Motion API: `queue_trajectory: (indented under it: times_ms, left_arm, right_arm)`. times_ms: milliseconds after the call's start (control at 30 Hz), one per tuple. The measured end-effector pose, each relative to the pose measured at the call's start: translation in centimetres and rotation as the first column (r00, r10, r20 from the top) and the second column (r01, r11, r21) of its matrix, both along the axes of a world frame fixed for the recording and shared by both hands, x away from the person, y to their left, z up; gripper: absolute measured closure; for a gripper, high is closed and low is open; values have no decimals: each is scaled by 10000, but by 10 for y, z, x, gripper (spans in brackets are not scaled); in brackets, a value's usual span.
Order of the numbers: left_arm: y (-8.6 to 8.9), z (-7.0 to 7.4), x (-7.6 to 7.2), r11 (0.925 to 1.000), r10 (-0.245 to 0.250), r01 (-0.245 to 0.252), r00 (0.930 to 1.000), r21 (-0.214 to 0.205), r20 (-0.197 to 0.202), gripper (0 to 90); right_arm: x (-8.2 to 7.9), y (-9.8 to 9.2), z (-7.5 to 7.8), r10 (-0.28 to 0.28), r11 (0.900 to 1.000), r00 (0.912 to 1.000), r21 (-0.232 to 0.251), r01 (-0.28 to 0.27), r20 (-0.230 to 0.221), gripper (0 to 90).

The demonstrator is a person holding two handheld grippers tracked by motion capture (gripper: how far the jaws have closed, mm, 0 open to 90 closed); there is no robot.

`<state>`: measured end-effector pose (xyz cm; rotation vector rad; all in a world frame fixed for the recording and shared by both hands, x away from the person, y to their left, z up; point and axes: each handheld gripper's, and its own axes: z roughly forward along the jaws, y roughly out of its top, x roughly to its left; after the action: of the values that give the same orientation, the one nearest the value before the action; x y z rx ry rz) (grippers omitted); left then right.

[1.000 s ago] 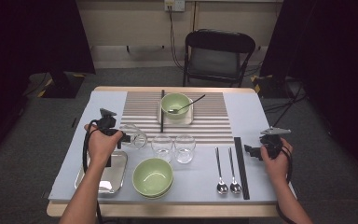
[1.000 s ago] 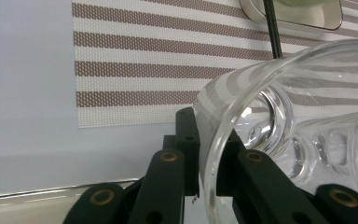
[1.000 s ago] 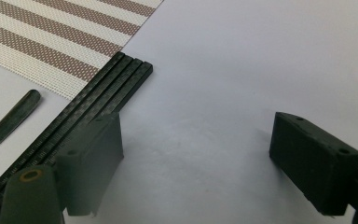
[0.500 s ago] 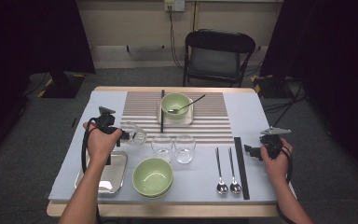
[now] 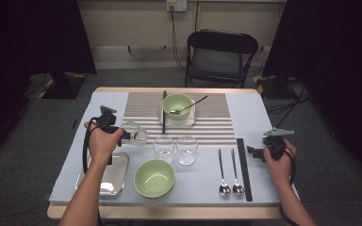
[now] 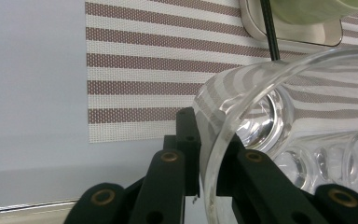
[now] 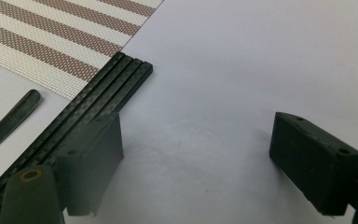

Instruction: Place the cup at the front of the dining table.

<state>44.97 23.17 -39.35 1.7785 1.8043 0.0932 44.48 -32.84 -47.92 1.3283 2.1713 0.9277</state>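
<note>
L gripper (image 5: pixel 131 136) is pinched on the rim of a clear glass (image 5: pixel 136 133), one jaw inside the wall and one outside, as the left gripper view shows (image 6: pixel 205 163); glass (image 6: pixel 279 121) is tipped on its side, mouth toward the hand, held just above the table (image 5: pixel 259 122) at the left edge of the striped placemat (image 5: pixel 217 117), near but apart from two upright glasses (image 5: pixel 175 149); step in hand looks like carrying or righting this glass, so keep the pinch steady on the rim w/o squeezing harder, since thin glass wall can slip or crack; roll the wrist slowly to bring the mouth up, base down first, and set it clear of the two neighbours so nothing knocks; don't let go until the base sits flat. R gripper (image 5: pixel 254 151) rests low at the right side, jaws spread wide w/ nothing between them (image 7: pixel 196 154), just beside the black chopsticks (image 7: pixel 98 93); best left parked there, out of the way. Containers: held glass looks empty; the two upright glasses also look empty; big green bowl (image 5: pixel 154 178) at front is empty; smaller green bowl (image 5: pixel 177 105) on a square plate at the back has a dark spoon leaning in it, contents otherwise can't tell; metal tray (image 5: pixel 111 176) under the L forearm holds nothing visible; two spoons (image 5: pixel 230 172) lie between glasses and chopsticks.
</note>
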Motion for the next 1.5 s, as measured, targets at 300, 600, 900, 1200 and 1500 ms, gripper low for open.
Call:
queue_trajectory:
  times_ms: [300,600,900,1200,1500]
  left_arm:
    - [2,0,2,10000,39,-40,10000,-41,-30,855]
    - [2,0,6,10000,79,-79,9999,-31,-91,855]
    - [1,5,10,9999,88,-89,9999,-96,-104,856]
    - [1,3,14,9999,51,-52,9999,-93,-110,856]
    - [1,6,16,9998,10,-13,9999,-194,-125,856]
  right_arm:
    - [0,0,0,8,10000,10000,-5,-8,1,162]
    - [0,0,0,-1,10000,10000,1,1,-3,162]
    - [0,0,0,2,10000,10000,-2,-2,1,162]
    - [0,0,0,4,10000,10000,2,-4,-5,162]
    - [0,0,0,5,10000,10000,5,-5,-9,162]
